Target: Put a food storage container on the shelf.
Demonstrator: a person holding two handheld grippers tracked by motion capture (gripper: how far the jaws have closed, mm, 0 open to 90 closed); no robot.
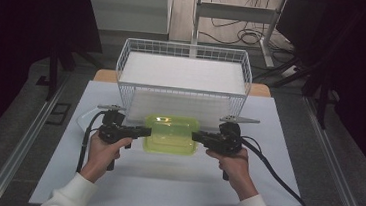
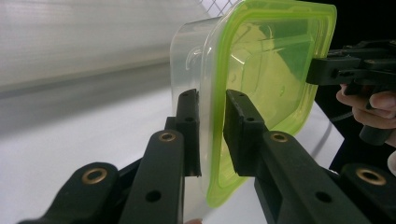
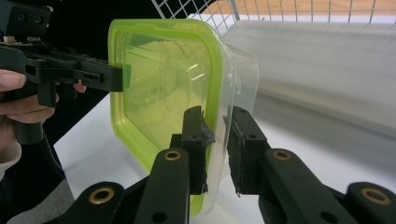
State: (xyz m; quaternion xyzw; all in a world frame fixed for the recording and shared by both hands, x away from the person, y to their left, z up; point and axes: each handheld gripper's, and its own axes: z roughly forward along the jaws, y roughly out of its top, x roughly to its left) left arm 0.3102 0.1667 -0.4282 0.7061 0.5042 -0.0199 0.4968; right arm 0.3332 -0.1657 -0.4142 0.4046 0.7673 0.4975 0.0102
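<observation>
Left gripper (image 1: 144,131) and right gripper (image 1: 196,136): each pinching an opposite rim of the green-lidded box (image 1: 171,133), held over the worktop (image 1: 163,191) just near of the wire basket (image 1: 183,73); lift level, both sides together, clearing the basket rim.

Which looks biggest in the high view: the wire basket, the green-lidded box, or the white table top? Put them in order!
1. white table top
2. wire basket
3. green-lidded box, gripped at each end by the left gripper and the right gripper
</observation>
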